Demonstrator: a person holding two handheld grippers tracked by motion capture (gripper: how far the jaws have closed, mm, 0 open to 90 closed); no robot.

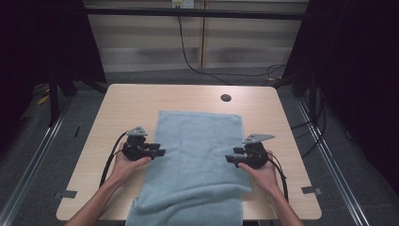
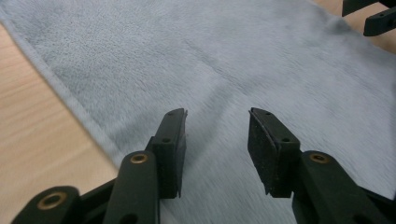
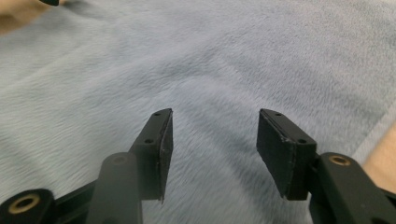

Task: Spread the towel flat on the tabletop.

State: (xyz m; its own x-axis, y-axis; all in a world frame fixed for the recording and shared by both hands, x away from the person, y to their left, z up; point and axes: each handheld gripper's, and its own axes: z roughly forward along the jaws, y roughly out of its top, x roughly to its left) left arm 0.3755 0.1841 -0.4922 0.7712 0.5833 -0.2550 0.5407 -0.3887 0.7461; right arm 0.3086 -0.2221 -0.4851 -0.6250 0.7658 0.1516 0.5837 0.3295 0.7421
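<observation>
Pale blue towel (image 1: 200,155) lies between left gripper (image 1: 157,152) and right gripper (image 1: 231,159), both fingers apart, gripping nothing.

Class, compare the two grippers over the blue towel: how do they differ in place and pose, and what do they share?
The left gripper sits at the towel's left edge, pointing right; the right gripper sits at its right edge, pointing left. In the high view, the left gripper lies slightly farther up the table than the right gripper. Shared: both are black, held in a hand, with jaws open over the towel and nothing between them.
</observation>
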